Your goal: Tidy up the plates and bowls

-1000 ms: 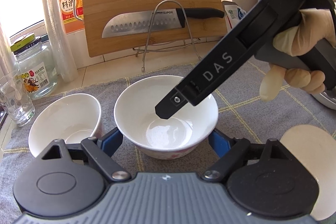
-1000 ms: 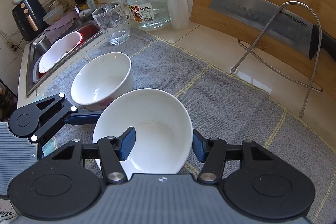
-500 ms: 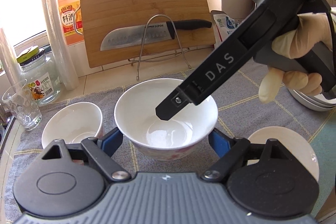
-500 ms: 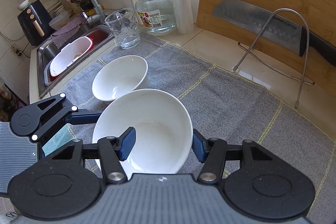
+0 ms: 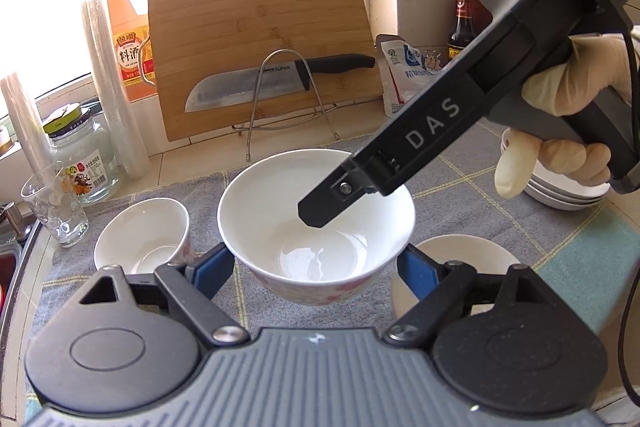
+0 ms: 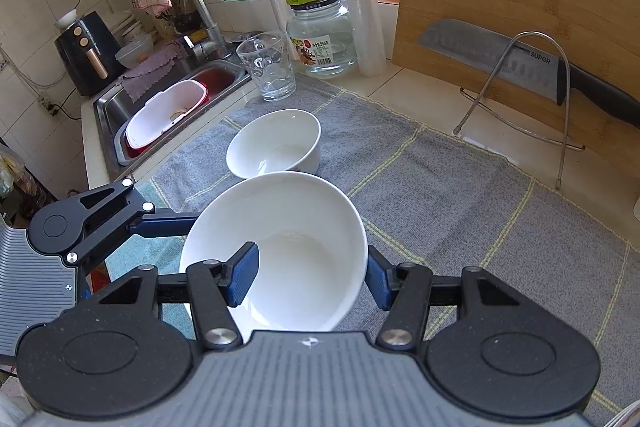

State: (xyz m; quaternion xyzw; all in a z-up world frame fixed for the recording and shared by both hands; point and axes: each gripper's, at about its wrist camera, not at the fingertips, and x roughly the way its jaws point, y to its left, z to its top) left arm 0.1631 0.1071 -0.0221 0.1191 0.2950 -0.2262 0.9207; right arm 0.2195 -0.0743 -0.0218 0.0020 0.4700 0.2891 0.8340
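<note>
A white bowl with a pink pattern (image 5: pixel 316 227) is held off the grey towel by both grippers. My left gripper (image 5: pixel 316 271) is shut on the bowl, its blue pads on the outer wall at either side. My right gripper (image 6: pixel 312 277) is shut on the bowl's (image 6: pixel 280 251) rim, one pad inside and one outside. A smaller white bowl (image 5: pixel 140 241) sits on the towel to the left; it also shows in the right wrist view (image 6: pixel 276 143). A white plate (image 5: pixel 464 259) lies at right and a stack of white plates (image 5: pixel 560 187) at far right.
A cutting board (image 5: pixel 260 47) with a knife (image 5: pixel 276 83) on a wire rack stands at the back. A glass (image 5: pixel 56 207), a jar (image 5: pixel 80 155), plastic rolls and bottles line the back left. A sink (image 6: pixel 168 107) with a basin is at the left.
Both grippers have lifted the bowl up and back from the towel. The counter things look smaller and farther, and the plate stack has come into view at right.
</note>
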